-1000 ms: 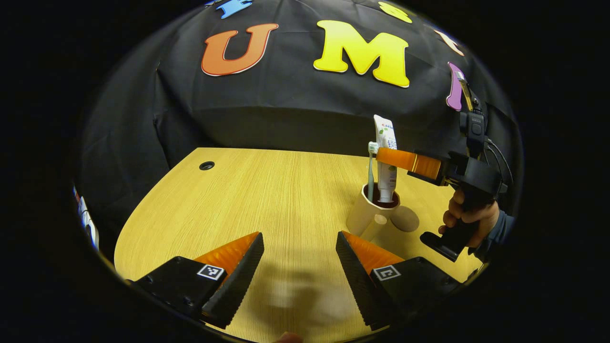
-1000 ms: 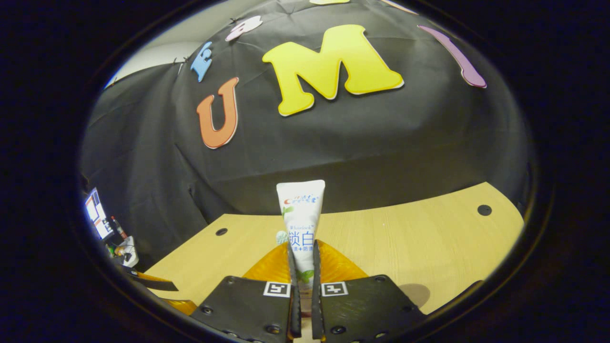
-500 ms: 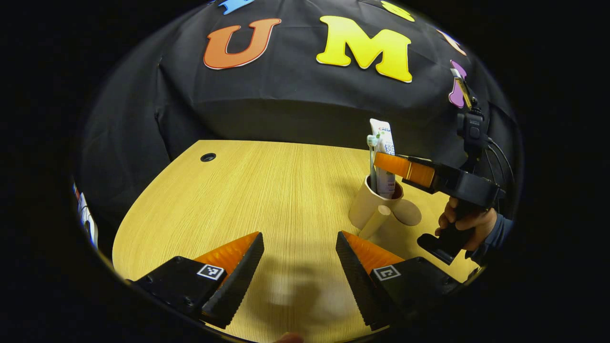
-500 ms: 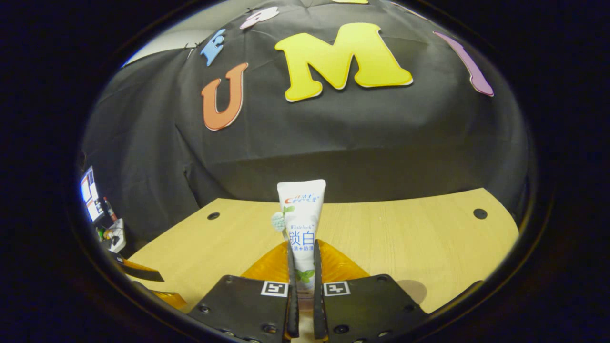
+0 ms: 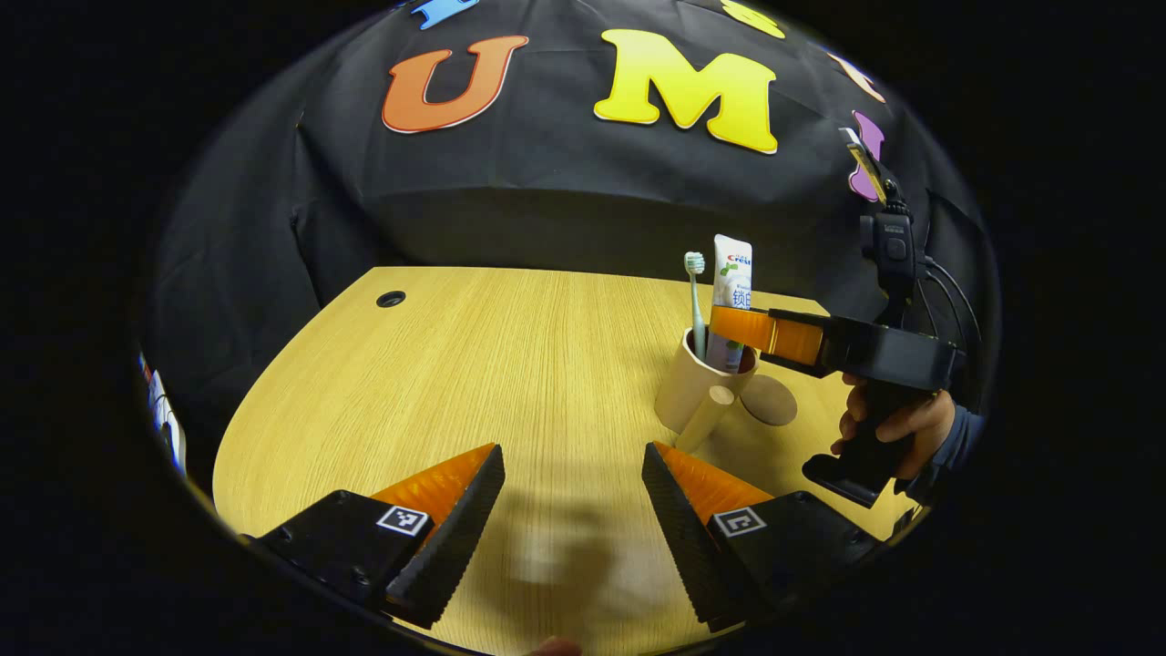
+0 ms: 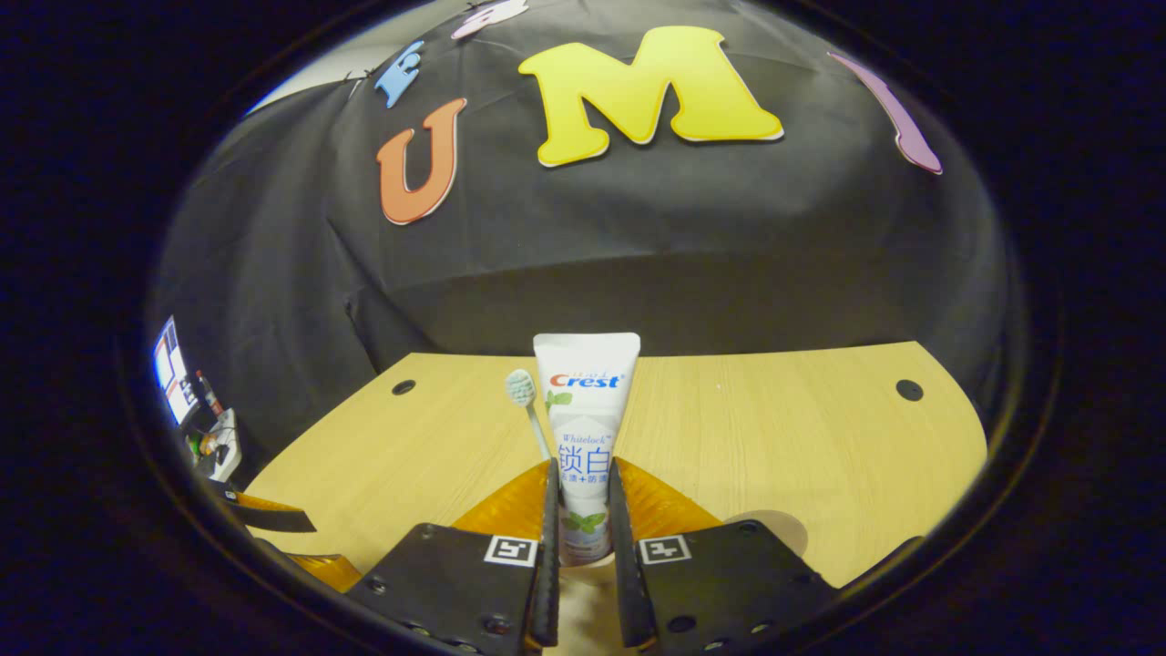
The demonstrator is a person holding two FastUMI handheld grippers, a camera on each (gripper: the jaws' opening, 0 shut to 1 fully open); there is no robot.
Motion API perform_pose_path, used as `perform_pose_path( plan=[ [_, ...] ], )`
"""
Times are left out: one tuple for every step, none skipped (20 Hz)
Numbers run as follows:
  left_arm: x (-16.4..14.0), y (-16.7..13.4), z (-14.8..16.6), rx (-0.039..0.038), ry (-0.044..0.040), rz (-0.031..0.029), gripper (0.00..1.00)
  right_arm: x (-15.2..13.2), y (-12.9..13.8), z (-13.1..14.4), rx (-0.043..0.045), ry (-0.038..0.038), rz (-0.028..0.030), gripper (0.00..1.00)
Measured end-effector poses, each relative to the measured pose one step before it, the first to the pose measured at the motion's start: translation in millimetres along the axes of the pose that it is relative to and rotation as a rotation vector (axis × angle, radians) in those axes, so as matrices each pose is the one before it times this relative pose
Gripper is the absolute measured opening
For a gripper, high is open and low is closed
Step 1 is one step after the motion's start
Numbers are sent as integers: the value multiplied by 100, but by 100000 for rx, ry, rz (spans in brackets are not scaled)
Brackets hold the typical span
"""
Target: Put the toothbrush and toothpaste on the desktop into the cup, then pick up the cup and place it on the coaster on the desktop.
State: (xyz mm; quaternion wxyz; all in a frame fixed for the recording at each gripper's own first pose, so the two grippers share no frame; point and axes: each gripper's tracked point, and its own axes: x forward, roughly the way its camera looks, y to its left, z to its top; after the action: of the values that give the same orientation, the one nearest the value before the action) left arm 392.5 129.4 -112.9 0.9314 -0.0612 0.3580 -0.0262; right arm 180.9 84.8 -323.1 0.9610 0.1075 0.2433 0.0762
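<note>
standing in the cup [image 5: 694,390], the toothpaste [image 5: 731,301] and the toothbrush [image 5: 695,301] are both upright, the brush on the side of the cup away from your right gripper [image 5: 731,326]. that gripper's fingers sit either side of the tube just above the cup's rim; in the right gripper view a thin gap shows beside the tube, so i judge the right gripper [image 6: 583,524] is letting go, though i cannot tell for sure. your left gripper [image 5: 572,497] is spread wide with nothing between its fingers, well on the near side of the cup over bare desk [image 5: 474,364].

the coaster [image 5: 768,400] lies flat just beside the cup, toward your right hand [image 5: 888,424]. the cup is probably light and stiff, with a smooth wall that may slip, and the tall things inside make it top-heavy. take it low on the wall, or by the handle [image 5: 703,419] that sticks out toward you, and keep it level.
</note>
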Motion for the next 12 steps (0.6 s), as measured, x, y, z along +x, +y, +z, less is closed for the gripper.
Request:
perform_pose_path(
  plan=[
    [16, -159, 133, 5, -212, -97, 97, -325, -54, -45, -169, 565, 347, 27],
    [-84, -158, -30, -98, -198, -128, 97, -259, -42, -66, -167, 1069, 440, 22],
    [-45, -302, -3, -98, 48, -87, 97, -386, -191, -117, -167, 1057, 120, 32],
    [59, -114, 89, -123, 19, -62, 97, -381, -13, -31, 134, 1123, 730, 32],
    [42, -119, 15, -109, 284, 79, 97, -432, 63, -62, 217, 808, 734, 33],
    [-18, -255, 10, -80, 141, 2, 97, -536, -70, 146, -280, 509, 123, 36],
    [-39, -323, 111, 16, -23, -236, 97, -517, -192, 151, -607, -54, -283, 37],
    [-157, -377, 5, 372, -3, -228, 97, -659, -157, 271, -407, -198, 21, 46],
    [-39, -287, 192, 650, -46, -73, 97, -512, -75, 142, 13, -125, 337, 50],
    [107, -246, 142, 705, -93, -88, 97, -654, -207, 231, 228, 189, -47, 59],
    [107, -327, 326, 559, 108, -64, 97, -621, -153, 163, 215, 57, -28, 68],
    [-101, -224, 40, 391, 1032, 346, 97, -559, -365, 368, 68, -640, -582, 70]
  ],
)
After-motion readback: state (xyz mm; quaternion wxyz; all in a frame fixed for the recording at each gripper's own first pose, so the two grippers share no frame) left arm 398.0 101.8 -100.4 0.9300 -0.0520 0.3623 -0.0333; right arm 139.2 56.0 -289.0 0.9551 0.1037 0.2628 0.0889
